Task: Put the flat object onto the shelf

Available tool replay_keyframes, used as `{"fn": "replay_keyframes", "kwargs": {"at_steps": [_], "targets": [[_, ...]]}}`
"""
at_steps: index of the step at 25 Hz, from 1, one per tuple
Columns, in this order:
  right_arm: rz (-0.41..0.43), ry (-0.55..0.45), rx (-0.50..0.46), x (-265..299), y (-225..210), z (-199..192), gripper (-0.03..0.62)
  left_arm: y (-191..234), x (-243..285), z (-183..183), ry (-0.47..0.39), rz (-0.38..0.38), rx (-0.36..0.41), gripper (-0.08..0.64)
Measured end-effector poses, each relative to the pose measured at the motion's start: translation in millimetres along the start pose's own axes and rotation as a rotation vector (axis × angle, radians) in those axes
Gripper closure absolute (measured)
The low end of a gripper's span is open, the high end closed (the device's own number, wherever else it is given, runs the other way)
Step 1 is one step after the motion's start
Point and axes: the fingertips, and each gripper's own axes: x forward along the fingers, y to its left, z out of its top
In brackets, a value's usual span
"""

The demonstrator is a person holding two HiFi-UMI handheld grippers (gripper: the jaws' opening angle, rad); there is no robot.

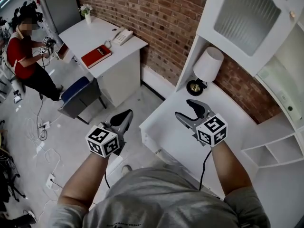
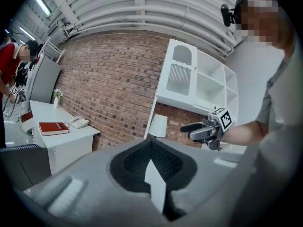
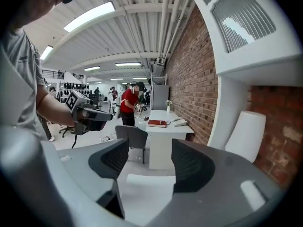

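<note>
While the brick wall runs along the back, the white shelf unit stands against it at the right. Its counter lies below the right gripper, whose jaws are spread with nothing between them. The left gripper hangs over the floor just off the counter's left edge, jaws pressed together and empty. A white desk stands well apart to the left, with a blue-grey chair in front of it. A white-shaded lamp occupies the counter's back corner. The red flat object lies on the desk near its front edge, beside a telephone. A small plant sits behind them.
</note>
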Motion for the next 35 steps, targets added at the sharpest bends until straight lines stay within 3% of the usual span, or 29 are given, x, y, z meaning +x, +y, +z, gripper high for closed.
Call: {"fn": "replay_keyframes", "kwargs": {"at_steps": [8, 14, 18, 22, 35], "targets": [[0.053, -0.019, 0.137, 21.2, 29.1, -40.4, 0.343, 5.3, -5.7, -28.3, 0.021, 0.023, -0.045, 0.561], [0.047, -0.026, 0.207, 25.7, 41.9, -64.1, 0.405, 3.4, -8.2, -52.4, 0.051, 0.033, -0.069, 0.561], [0.038, -0.019, 0.230, 26.6, 48.3, -76.3, 0.463, -1.3, -9.3, -64.4, 0.069, 0.026, -0.086, 0.561], [-0.002, -0.017, 0.243, 23.7, 46.0, -85.0, 0.583, -3.7, -10.5, -70.1, 0.074, 0.023, -0.099, 0.561], [-0.022, -0.024, 0.242, 15.6, 42.4, -83.4, 0.583, -7.0, -13.2, -68.6, 0.071, 0.017, -0.101, 0.561]]}}
